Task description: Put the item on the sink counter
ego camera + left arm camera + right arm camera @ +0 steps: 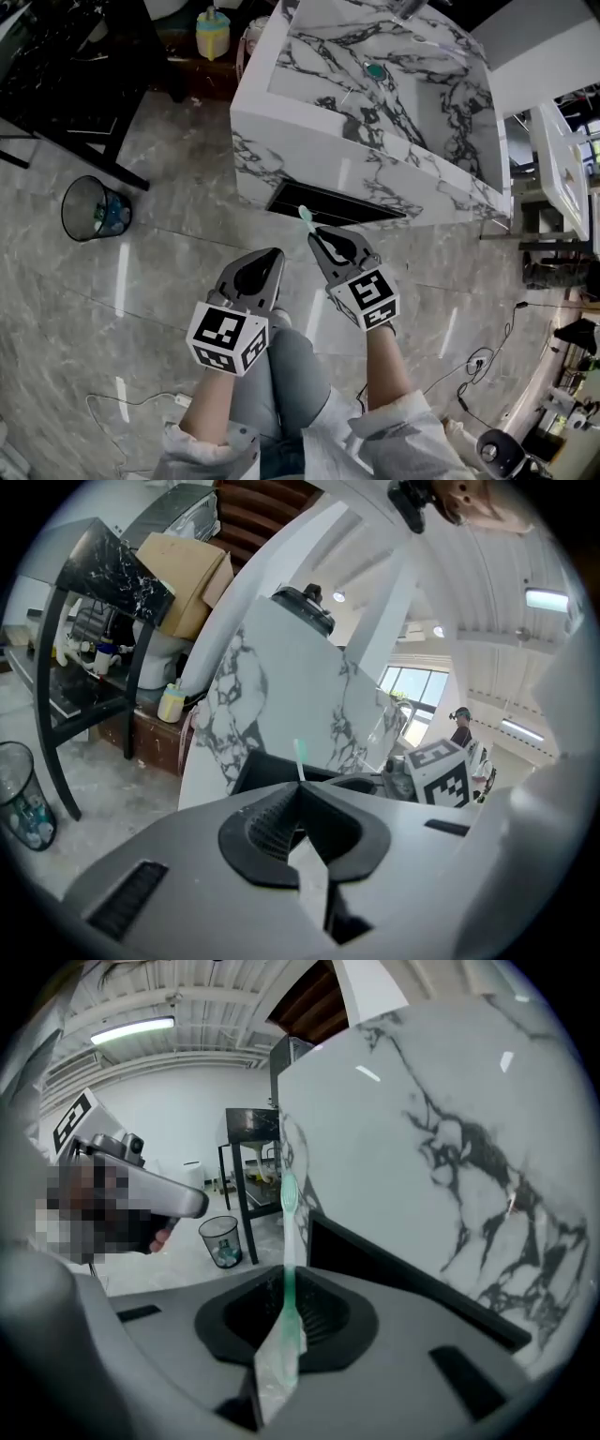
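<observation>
A pale green toothbrush (289, 1241) sits clamped by its handle in the right gripper (319, 236), its bristled head poking out past the jaw tips toward the marble-patterned sink counter (375, 178). The left gripper (270, 258) hangs beside it with its jaws pressed together on nothing. The job looks roughly half done. The item is picked up and carried to the foot of the unit, but it has not yet been lifted over the rim and set down, and the brush is in the air, low against the cabinet's front face, touching nothing but the jaws. The counter itself is a white block veined in dark grey, with a sunken basin (375, 75) in which a small teal object lies, too small to identify. Around it is a glossy grey stone-look floor (169, 281) and a black mesh wastebasket (94, 208) holding some scraps. A dark table (66, 56) stands off to the person's left, and loose white cables (469, 366) trail across the tiles. The gripper views show a bright, white-ceilinged hall lit by strip lights.
</observation>
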Available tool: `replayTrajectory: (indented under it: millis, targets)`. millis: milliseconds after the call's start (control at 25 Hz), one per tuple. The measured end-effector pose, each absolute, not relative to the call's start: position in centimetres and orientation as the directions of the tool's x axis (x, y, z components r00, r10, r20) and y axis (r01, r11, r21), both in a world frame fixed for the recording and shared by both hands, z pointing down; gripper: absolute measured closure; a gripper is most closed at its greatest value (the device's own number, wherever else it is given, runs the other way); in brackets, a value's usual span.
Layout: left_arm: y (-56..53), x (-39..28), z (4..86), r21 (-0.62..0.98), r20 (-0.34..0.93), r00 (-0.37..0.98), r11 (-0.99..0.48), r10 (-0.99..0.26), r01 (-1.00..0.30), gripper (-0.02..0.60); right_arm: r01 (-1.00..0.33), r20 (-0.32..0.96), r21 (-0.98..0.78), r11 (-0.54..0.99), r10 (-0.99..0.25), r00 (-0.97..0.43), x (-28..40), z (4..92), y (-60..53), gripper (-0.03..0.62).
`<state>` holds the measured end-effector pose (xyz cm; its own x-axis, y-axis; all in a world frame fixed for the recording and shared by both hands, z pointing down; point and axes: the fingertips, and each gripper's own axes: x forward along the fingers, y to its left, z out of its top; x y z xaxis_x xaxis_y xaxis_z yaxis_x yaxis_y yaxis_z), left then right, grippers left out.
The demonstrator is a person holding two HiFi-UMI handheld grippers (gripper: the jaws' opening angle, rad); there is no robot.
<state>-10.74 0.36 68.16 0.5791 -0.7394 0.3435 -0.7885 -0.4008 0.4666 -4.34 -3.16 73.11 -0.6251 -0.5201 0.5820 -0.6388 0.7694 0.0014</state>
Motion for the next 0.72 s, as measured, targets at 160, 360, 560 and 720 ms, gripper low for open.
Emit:
replayTrajectory:
  millis: [160, 360, 560, 720]
  targets:
    - [0.0, -11.2, 71.3, 0.475, 0.356, 0.575, -0.388, -0.737, -0.79, 0.565, -0.645, 0.612, 0.056, 0.763, -0.536, -0.582, -3.7, 76.8, -5.0, 0.548]
    - [-0.5, -11.0, 73.9, 0.498, 0.359, 0.579, -0.375, -0.732, -0.782, 0.565, -0.651, 0.652, 0.097, 0.753, -0.542, -0.53, -2.8, 80.7, -7.2, 0.548]
    - [-1.1, -10.9, 76.0, 0.491, 0.37, 0.585, -0.382, -0.722, -0.783, 0.565, -0.635, 0.701, 0.204, 0.745, -0.564, -0.436, -2.2, 84.2, -9.4, 0.548]
    - [-1.8, -11.1, 77.4, 0.491, 0.381, 0.578, -0.371, -0.722, -0.788, 0.565, -0.512, 0.75, 0.343, 0.788, -0.557, -0.357, -3.0, 86.5, -10.5, 0.548]
